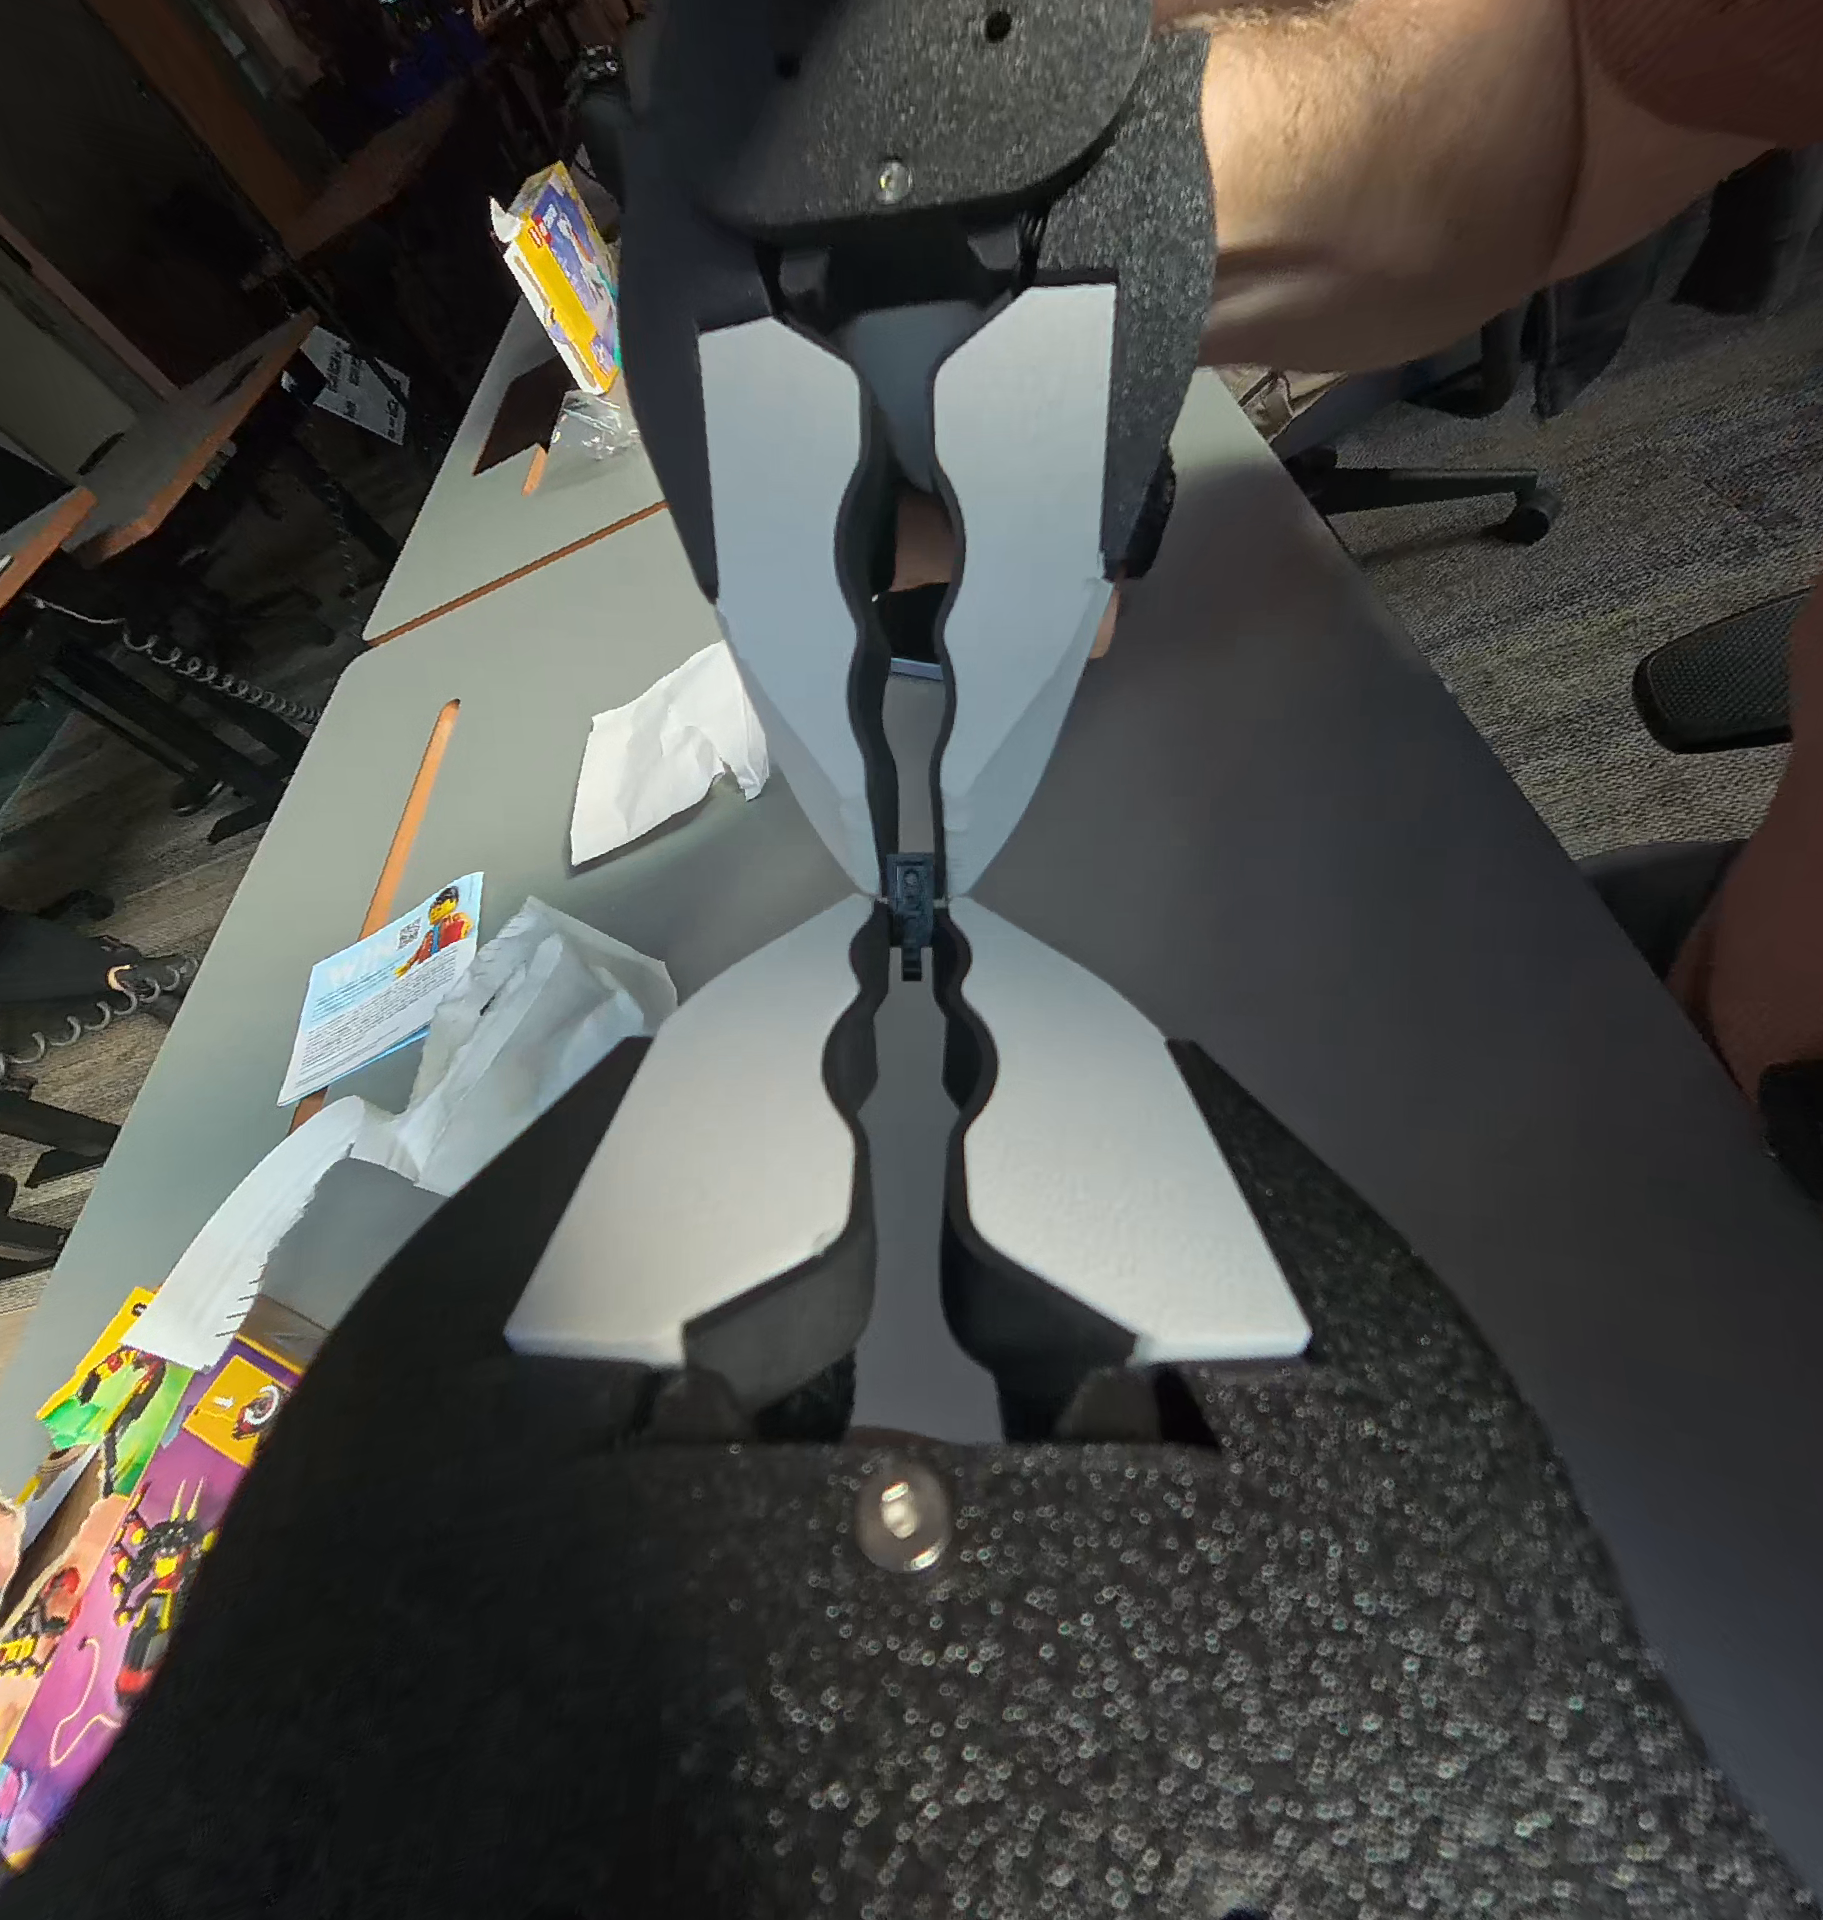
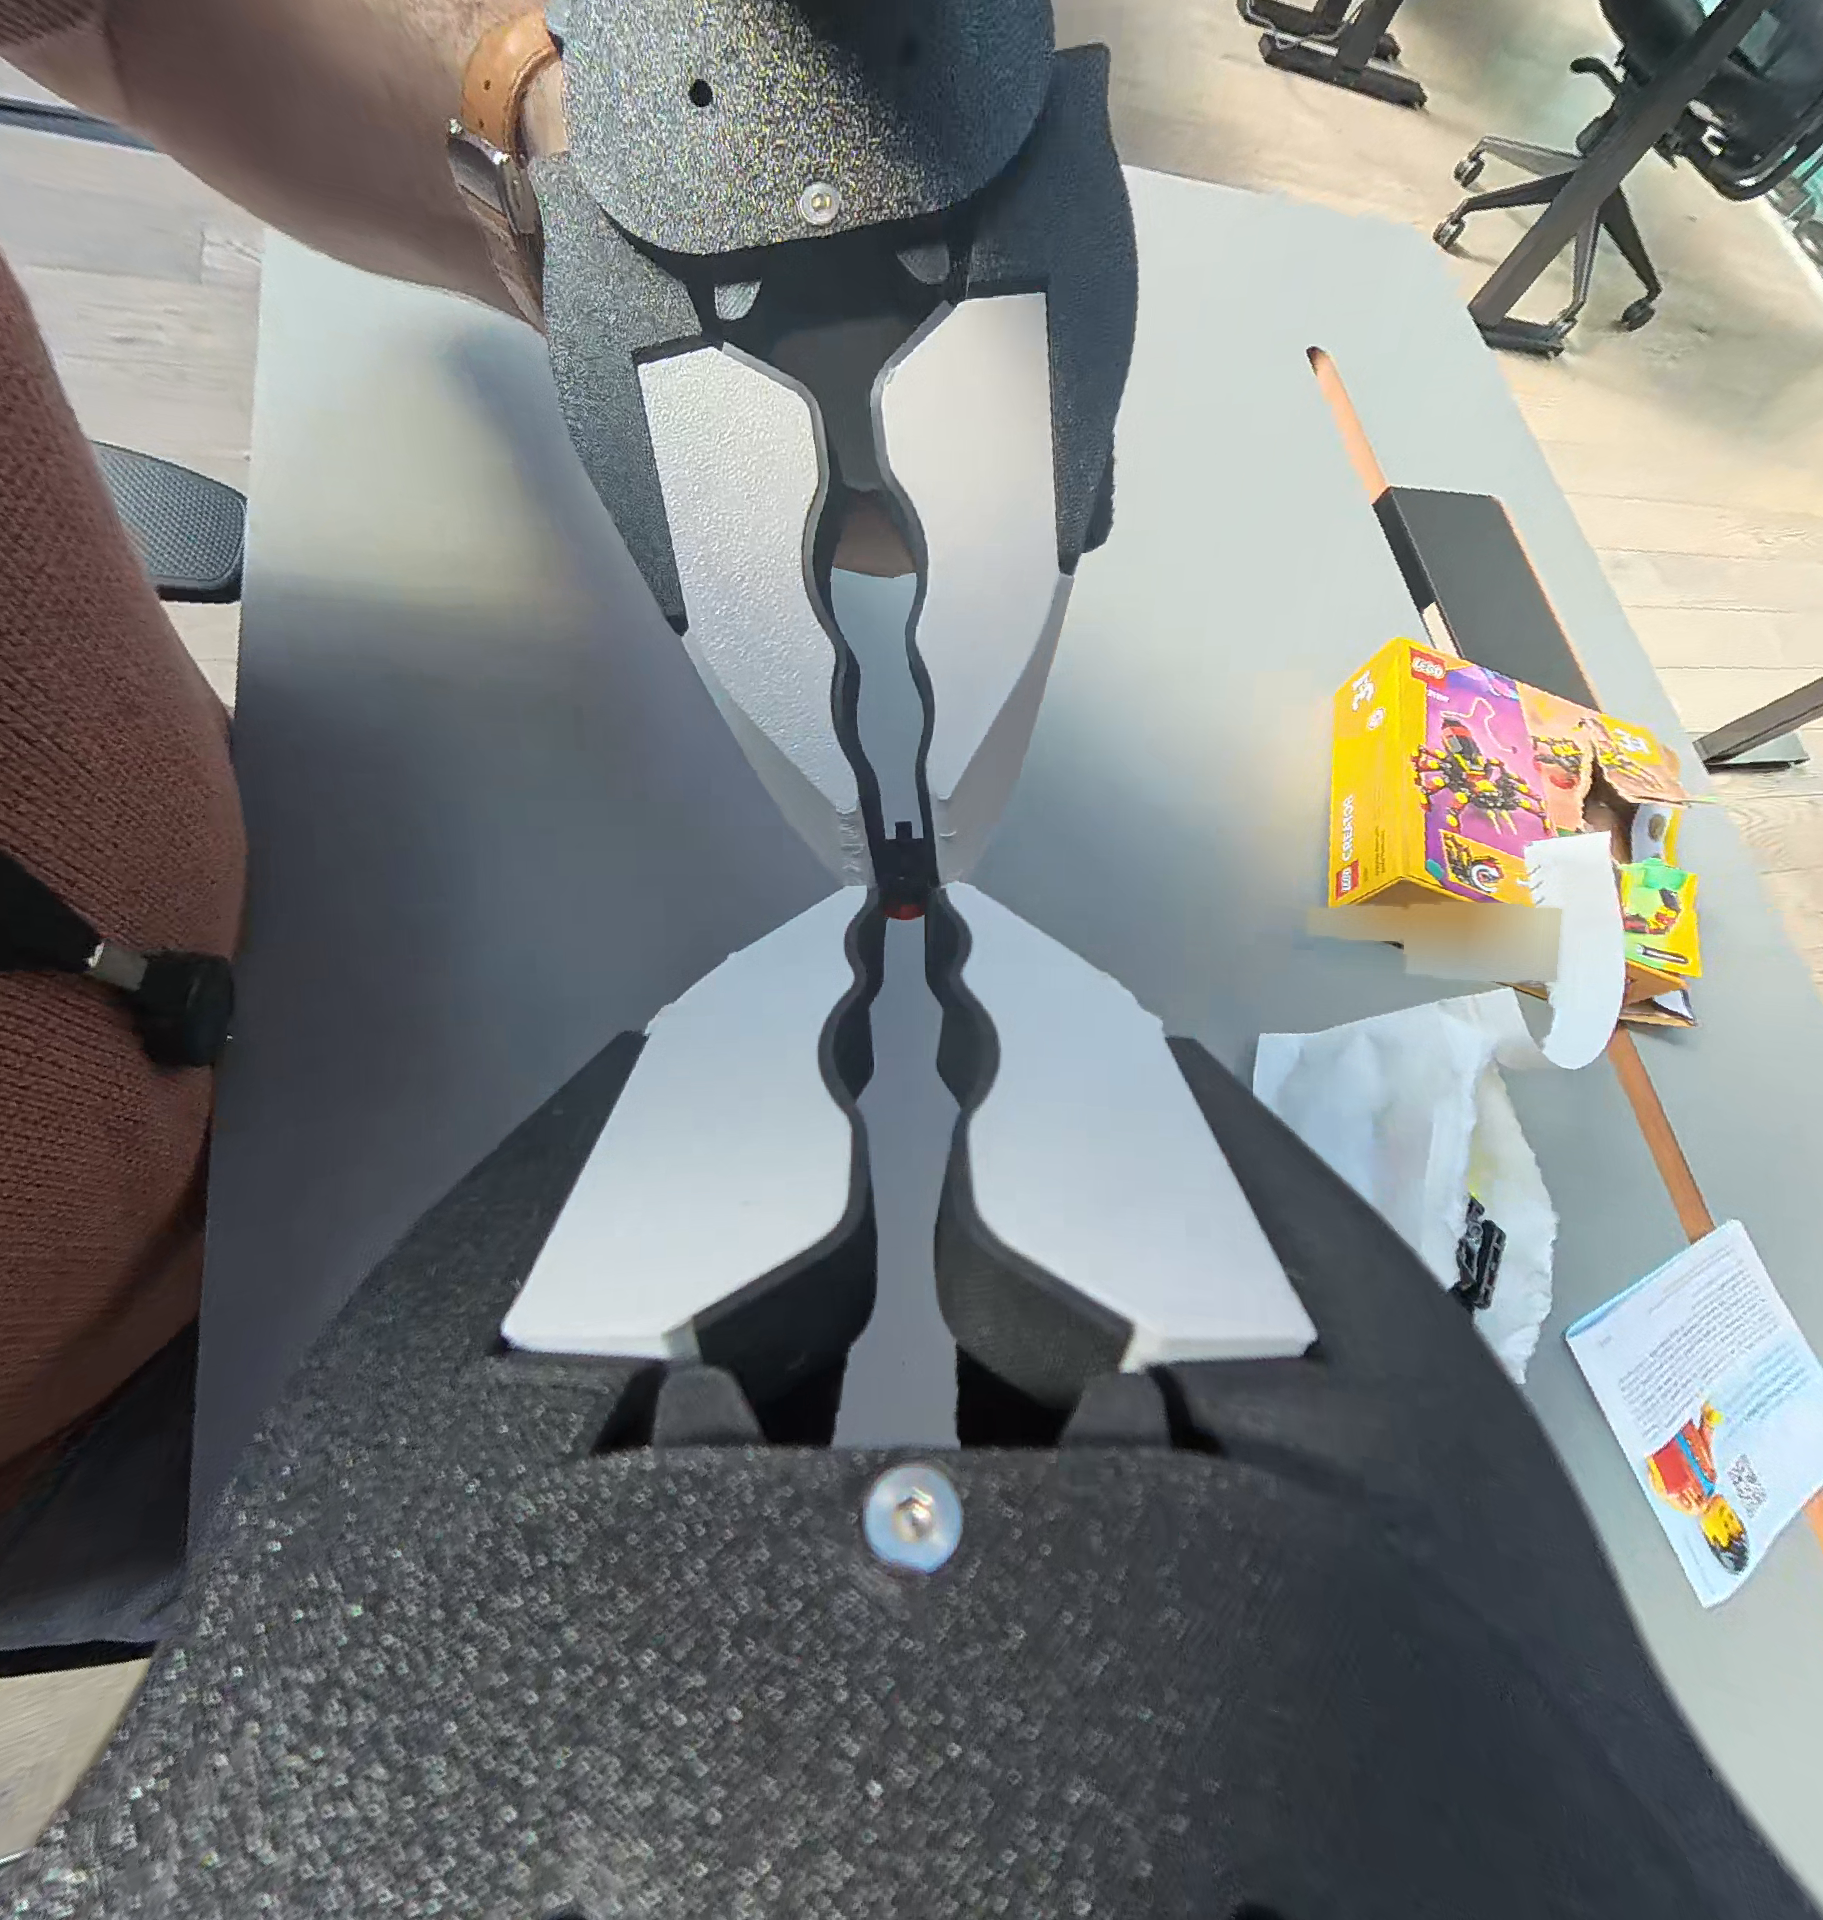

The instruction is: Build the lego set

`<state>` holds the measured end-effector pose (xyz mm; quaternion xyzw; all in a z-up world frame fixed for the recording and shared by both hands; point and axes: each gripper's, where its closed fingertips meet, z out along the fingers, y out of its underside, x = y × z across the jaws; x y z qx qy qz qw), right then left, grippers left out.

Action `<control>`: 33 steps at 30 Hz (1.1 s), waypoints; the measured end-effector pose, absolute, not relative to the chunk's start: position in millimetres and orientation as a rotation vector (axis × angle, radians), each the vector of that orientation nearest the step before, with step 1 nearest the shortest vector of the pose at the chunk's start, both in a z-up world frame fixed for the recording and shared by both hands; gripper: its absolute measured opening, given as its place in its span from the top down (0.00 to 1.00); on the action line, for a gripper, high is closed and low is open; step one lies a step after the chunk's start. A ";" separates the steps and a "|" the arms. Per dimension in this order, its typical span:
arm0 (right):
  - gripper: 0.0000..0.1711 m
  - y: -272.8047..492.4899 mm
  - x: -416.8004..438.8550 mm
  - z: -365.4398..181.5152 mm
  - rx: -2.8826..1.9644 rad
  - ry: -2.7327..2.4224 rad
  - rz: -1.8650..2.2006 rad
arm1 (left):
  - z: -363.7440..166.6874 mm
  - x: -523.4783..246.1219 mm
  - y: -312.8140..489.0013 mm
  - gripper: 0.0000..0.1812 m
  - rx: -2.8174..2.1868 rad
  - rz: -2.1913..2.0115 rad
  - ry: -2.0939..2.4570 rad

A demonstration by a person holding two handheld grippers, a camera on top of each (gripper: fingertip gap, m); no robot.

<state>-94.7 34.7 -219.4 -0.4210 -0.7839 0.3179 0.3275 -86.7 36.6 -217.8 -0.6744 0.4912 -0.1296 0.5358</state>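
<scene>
Grey desk [image 2: 1250, 520] lay below; your left gripper [image 1: 912, 940] and right gripper [image 2: 905, 914] pinched tiny stiff black Lego piece [image 1: 912, 904] tip-to-tip; slippery, held by edges.

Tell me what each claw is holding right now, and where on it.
Both claws meet tip to tip on small black lego pieces: left claw pinches the near end, right claw the far end.
</scene>
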 end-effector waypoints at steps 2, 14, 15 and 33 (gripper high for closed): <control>0.96 35.3 -94.4 -219.9 -1.066 -2.064 0.740 | -218.0 -86.6 36.0 0.96 -1.608 -0.326 1.156; 0.96 50.8 -101.2 -229.7 -0.999 -1.909 0.394 | -228.5 -94.4 45.6 0.96 -1.629 -0.285 0.981; 0.96 53.5 -102.1 -230.0 -0.966 -1.881 0.327 | -229.7 -95.2 47.6 0.96 -1.638 -0.294 0.949; 0.93 87.5 -71.8 -185.6 -1.125 -1.212 1.334 | -187.0 -107.5 58.3 0.96 -1.126 -1.502 0.306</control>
